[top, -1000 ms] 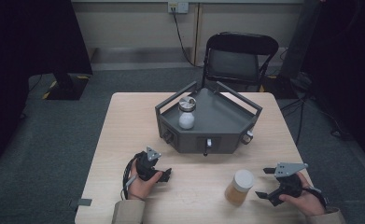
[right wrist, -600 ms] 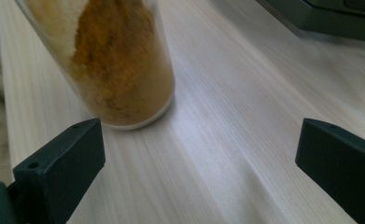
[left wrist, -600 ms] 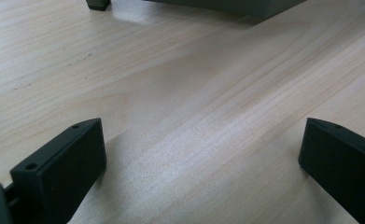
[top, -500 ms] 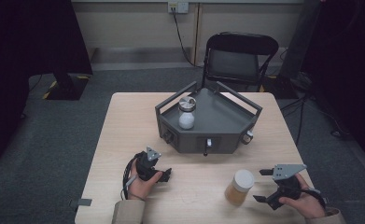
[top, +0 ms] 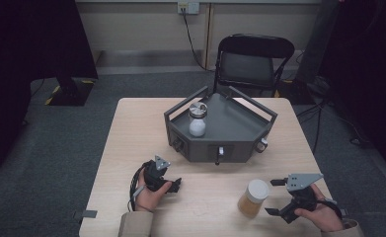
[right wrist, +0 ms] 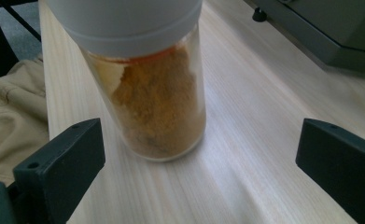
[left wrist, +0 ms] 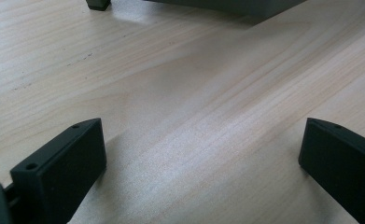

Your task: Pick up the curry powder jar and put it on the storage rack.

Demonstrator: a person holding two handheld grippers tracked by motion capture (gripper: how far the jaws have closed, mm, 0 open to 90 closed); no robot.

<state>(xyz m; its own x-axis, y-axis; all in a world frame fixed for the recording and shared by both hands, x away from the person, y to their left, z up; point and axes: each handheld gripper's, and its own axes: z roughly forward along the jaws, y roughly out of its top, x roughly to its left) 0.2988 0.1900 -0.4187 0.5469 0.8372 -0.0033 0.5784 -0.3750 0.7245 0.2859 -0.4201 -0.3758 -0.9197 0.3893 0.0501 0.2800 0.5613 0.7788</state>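
A pale wooden bench (top: 131,128) is set in a dim, grey-carpeted room. A spice jar (top: 252,198) of orange powder, capped white, stands near the front right corner. The right gripper (top: 281,196) is held just beside it, jaws wide and empty. The left gripper (top: 176,184) rests open near the front edge. A glancing jaw could topple the tall jar.

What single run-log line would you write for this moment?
right gripper: open, jar before jaws, untouched | left gripper: open, empty, low over table | shaker: upright on grey tray
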